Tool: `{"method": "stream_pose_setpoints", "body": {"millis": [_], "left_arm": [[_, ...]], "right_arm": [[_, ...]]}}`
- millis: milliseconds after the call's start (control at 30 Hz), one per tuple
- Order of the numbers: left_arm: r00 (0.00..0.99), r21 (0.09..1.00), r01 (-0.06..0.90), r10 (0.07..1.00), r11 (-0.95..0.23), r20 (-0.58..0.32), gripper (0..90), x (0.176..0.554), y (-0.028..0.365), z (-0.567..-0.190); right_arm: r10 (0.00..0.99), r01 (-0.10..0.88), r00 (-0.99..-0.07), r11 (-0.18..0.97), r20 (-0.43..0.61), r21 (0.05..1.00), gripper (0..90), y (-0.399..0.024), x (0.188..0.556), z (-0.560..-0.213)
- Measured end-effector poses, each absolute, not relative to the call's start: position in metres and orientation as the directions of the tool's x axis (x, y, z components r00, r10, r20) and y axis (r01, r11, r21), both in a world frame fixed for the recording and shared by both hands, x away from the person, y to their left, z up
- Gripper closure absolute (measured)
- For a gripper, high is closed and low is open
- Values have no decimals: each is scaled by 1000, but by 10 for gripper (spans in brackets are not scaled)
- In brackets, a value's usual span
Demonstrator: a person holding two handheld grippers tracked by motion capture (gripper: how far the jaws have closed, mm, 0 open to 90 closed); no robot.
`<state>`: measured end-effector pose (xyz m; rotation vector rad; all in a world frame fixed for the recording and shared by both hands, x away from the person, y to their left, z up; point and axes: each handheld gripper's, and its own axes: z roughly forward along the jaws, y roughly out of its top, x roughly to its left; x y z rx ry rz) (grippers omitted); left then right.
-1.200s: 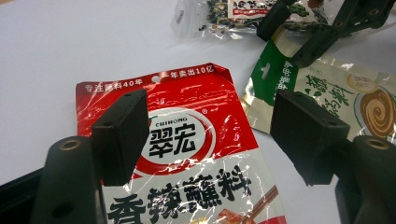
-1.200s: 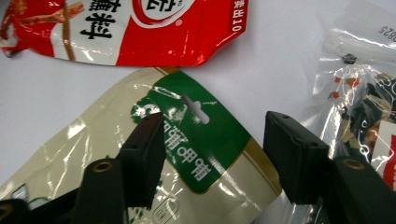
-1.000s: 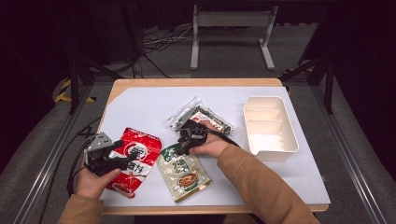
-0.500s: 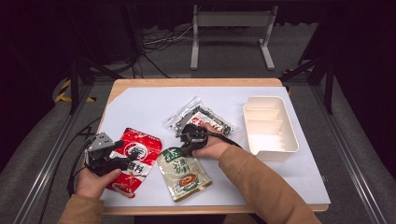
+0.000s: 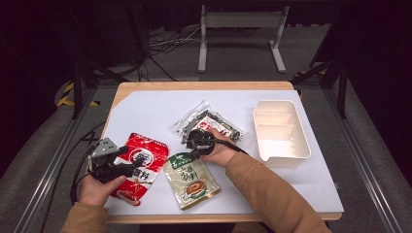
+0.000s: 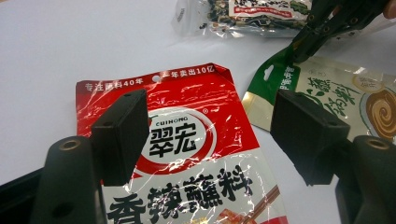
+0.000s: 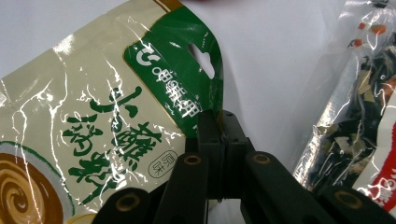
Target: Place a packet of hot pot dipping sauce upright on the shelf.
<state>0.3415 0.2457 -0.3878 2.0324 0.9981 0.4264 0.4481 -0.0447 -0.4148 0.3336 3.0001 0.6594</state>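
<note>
At the centre of the high view, the green packet (image 5: pixel 191 179) is pinched at its top edge by the right gripper (image 5: pixel 198 144), whose jaws have just been closing. The left gripper (image 5: pixel 130 162) is held wide over the red packet (image 5: pixel 142 162). Next, a lift toward the white tray (image 5: pixel 282 154) at right seems called for.

This looks like a recording studio or lab set up for filming handwork, not a home. A small wooden tabletop (image 5: pixel 204 86) covered with a white sheet (image 5: pixel 160 109) stands alone on grey carpet (image 5: pixel 311 63), ringed by dark curtains at the top of the frame. Metal rails (image 5: pixel 43 179) run along both sides, loose cables (image 5: pixel 160 41) lie upper centre, and a grey metal stand (image 5: pixel 240 22) sits behind.
</note>
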Motion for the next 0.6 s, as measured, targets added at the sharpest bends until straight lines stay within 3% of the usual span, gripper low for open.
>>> {"method": "stream_pose_setpoints", "body": {"millis": [600], "left_arm": [[624,791,502,779,-350,-52,289,342,248,-387]], "right_arm": [[223,174,-974,848,-39,501,896,-64,432,-373]]}}
